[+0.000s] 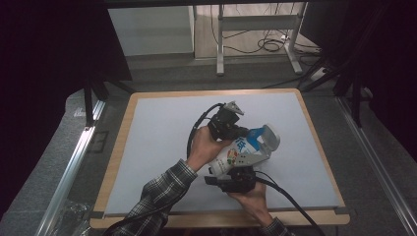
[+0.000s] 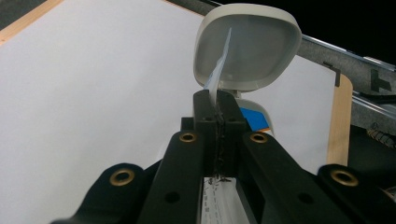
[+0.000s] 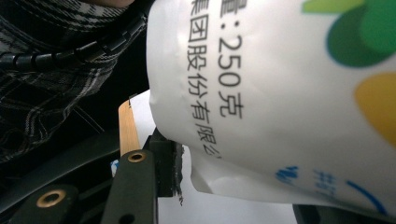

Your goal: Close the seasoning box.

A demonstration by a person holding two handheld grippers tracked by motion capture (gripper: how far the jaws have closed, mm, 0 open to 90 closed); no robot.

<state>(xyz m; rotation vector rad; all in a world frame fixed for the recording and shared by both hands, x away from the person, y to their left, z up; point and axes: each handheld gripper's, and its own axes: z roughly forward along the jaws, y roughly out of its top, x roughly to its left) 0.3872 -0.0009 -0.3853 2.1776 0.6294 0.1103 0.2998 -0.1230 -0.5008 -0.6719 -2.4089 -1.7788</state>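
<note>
- My left claw (image 2: 217,100) is pressed together on a thin tab (image 2: 219,65) under the flip lid (image 2: 247,44) of the white pouch-like container (image 1: 241,150).
- My right claw (image 1: 235,181) is part-spread around the container's lower body (image 3: 280,93), held above the tabletop (image 1: 157,128).
- Risk, as I judge it: a hard tug could tear the tab short or slip the soft body loose.
- Long axis tilts; lid end up and away from me, toward the right.

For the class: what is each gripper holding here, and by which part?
The left gripper pinches the thin foil tab beneath the open lid. The right gripper clamps the container by its body.
</note>
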